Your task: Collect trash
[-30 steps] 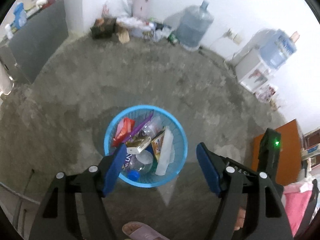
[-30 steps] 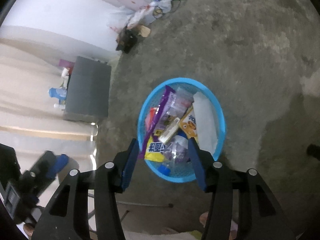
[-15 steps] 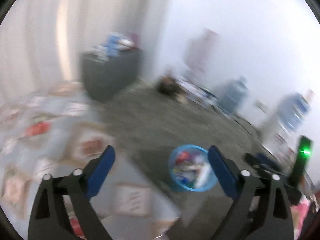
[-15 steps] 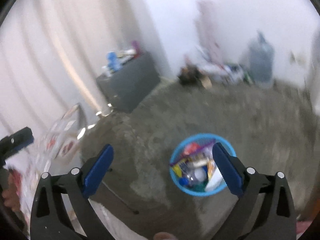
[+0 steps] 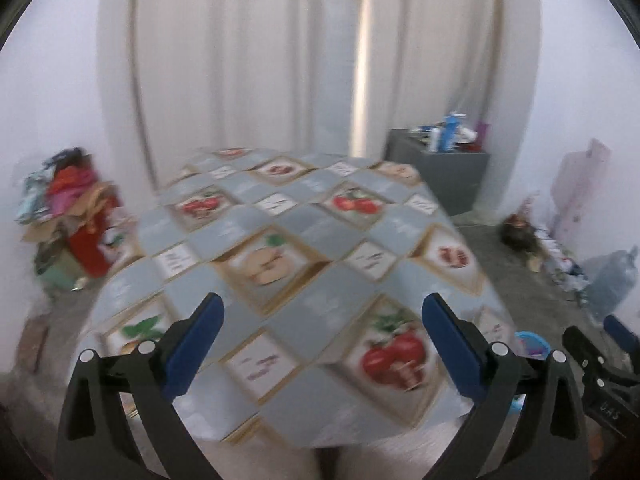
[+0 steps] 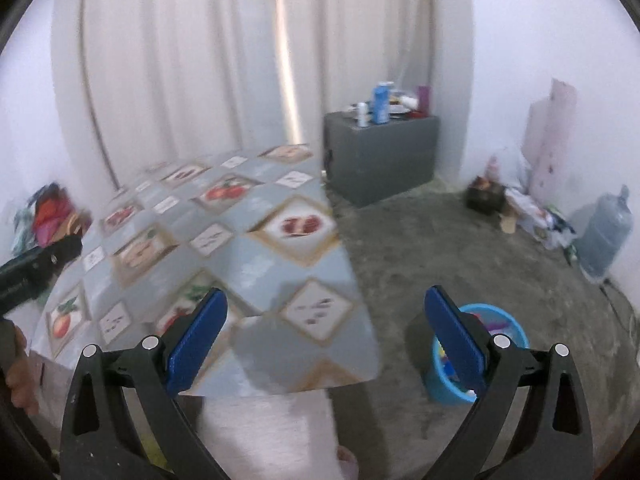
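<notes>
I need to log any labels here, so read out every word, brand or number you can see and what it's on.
"UAS": apparently, on the black body of the right gripper, blurred.
Tablecloth squares: dark script, too blurred to read.
Blue carton on the grey cabinet: print unreadable.
Blue bin wrappers: unreadable.

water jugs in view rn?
1. The water jug stands on the floor by the right wall, past the blue basket. More may be out of frame.

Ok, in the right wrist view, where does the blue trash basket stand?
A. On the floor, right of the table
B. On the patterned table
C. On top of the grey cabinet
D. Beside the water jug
A: the blue trash basket stands on the concrete floor, right of the table, partly hidden behind a finger of the hand-held gripper.
</notes>
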A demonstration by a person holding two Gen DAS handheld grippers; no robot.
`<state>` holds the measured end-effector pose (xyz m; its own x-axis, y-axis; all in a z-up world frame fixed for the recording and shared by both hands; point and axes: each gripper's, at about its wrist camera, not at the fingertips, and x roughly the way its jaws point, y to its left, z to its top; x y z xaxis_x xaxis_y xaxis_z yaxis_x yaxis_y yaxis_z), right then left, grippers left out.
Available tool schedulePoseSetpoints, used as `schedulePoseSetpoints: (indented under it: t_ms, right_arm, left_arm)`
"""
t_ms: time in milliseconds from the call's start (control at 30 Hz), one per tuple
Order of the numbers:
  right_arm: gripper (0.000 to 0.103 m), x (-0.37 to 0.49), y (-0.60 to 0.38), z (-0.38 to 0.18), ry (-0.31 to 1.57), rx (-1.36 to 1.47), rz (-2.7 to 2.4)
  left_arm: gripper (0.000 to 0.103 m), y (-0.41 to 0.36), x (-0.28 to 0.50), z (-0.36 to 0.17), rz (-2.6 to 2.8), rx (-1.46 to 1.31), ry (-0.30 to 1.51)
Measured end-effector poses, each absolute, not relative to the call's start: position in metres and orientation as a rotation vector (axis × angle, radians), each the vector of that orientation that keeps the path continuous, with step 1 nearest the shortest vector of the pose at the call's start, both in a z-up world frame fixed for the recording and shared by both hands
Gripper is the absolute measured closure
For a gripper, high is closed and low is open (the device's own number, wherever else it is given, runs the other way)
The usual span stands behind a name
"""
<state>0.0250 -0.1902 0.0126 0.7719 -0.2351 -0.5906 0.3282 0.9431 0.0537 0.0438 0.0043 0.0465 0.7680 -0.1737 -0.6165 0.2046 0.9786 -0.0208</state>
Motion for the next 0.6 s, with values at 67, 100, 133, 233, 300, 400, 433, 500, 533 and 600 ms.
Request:
schedulePoseSetpoints:
  t_ms: [67, 100, 133, 233, 300, 400, 433, 500, 533, 600]
  right_arm:
    - [0.008, 0.028, -0.176, 0.016, 0.612, 0.109, -0.305]
    - [0.008, 0.028, -0.167, 0.018, 0.605, 0.071, -0.314]
    - [0.008, 0.027, -0.159, 0.02, 0.595, 0.034, -0.32]
    - [0.008, 0.027, -0.15, 0.021, 0.607, -0.03, -0.334]
    - [0.008, 0.028, -0.148, 0.017, 0.638, -0.025, -0.329]
    - [0.008, 0.03, -0.149, 0.003, 0.708, 0.032, -0.322]
    - [0.008, 0.03, -0.152, -0.002, 0.736, 0.056, -0.324]
    - [0.008, 0.029, -0.154, -0.012, 0.772, 0.078, -0.343]
    - [0.008, 0.029, -0.155, -0.016, 0.786, 0.086, -0.353]
    - [0.008, 0.026, -0.159, -0.021, 0.803, 0.099, -0.374]
  left_arm:
    - [0.006, 0.012, 0.038, 0.044, -0.188, 0.052, 0.655]
    - [0.006, 0.016, 0.035, 0.043, -0.173, 0.063, 0.658]
    - [0.006, 0.019, 0.034, 0.041, -0.154, 0.081, 0.664]
    - [0.006, 0.022, 0.038, 0.037, -0.114, 0.113, 0.69]
    - [0.006, 0.023, 0.038, 0.033, -0.12, 0.106, 0.713]
    - [0.006, 0.024, 0.039, 0.022, -0.13, 0.093, 0.769]
    - [0.006, 0.022, 0.04, 0.019, -0.134, 0.096, 0.787]
    - [0.006, 0.02, 0.038, 0.012, -0.14, 0.108, 0.822]
    - [0.006, 0.018, 0.038, 0.009, -0.143, 0.116, 0.836]
    - [0.006, 0.015, 0.036, 0.004, -0.148, 0.135, 0.857]
